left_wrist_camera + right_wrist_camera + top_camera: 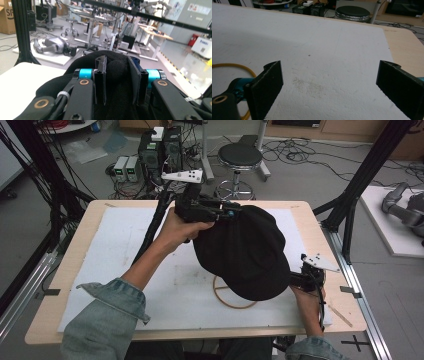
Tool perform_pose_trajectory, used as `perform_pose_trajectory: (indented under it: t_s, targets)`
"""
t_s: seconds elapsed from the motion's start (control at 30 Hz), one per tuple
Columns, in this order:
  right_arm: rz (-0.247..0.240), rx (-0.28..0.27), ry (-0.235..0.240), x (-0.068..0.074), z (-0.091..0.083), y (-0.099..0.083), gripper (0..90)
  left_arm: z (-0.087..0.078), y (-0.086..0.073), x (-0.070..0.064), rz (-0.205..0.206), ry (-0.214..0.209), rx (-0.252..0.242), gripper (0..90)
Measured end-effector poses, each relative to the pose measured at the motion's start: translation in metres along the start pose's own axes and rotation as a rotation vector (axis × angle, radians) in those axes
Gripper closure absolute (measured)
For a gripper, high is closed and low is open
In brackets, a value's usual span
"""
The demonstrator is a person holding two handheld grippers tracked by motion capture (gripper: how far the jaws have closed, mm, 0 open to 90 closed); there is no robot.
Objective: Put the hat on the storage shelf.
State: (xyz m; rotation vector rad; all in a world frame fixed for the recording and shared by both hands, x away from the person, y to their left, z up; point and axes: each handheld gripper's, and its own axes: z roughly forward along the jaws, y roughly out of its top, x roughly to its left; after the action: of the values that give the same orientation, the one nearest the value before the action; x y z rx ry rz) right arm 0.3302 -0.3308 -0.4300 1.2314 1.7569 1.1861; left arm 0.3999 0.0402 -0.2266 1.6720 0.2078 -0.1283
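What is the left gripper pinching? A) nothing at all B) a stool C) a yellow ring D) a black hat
D: the left gripper has its jaws squeezed on a fold of the black hat, lifting it over the white mat, while the right gripper is wide open.

I am working in a robotics lab or test workshop. My pale wooden table (320,227) with its white foam sheet (125,227) stands inside a frame of black metal struts (367,167) on a grey concrete floor strewn with black cables (300,152). Beyond it stand a round black stool (240,156), grey electronics boxes (126,168), a grey robot arm lying on a white board (51,46), and further height-adjustable workbenches (156,35).
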Motion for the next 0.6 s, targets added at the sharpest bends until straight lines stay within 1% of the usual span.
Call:
perform_pose_trajectory:
  t_s: [0.07,0.13,0.2,0.3,0.37,0.6]
  targets:
    - [0.000,0.000,0.000,0.000,0.000,0.000,6.8,0.003,-0.002,-0.001,0.003,0.003,0.026,69.5]
    - [0.000,0.000,0.000,0.000,0.000,0.000,6.8,0.006,-0.004,-0.001,0.016,0.008,0.048,69.5]
    - [0.008,0.003,0.003,0.000,0.000,0.000,6.8,0.009,-0.006,-0.002,0.022,0.005,0.055,69.4]
    - [0.006,0.002,0.003,0.000,0.000,0.000,6.8,0.011,-0.008,-0.002,0.026,0.011,0.065,69.5]
    - [0.004,0.003,0.003,0.000,0.000,0.000,6.8,0.011,-0.009,-0.001,0.030,0.006,0.068,69.5]
    - [0.005,0.003,0.002,0.000,0.000,0.000,6.8,0.012,-0.014,-0.001,0.029,0.009,0.074,69.4]
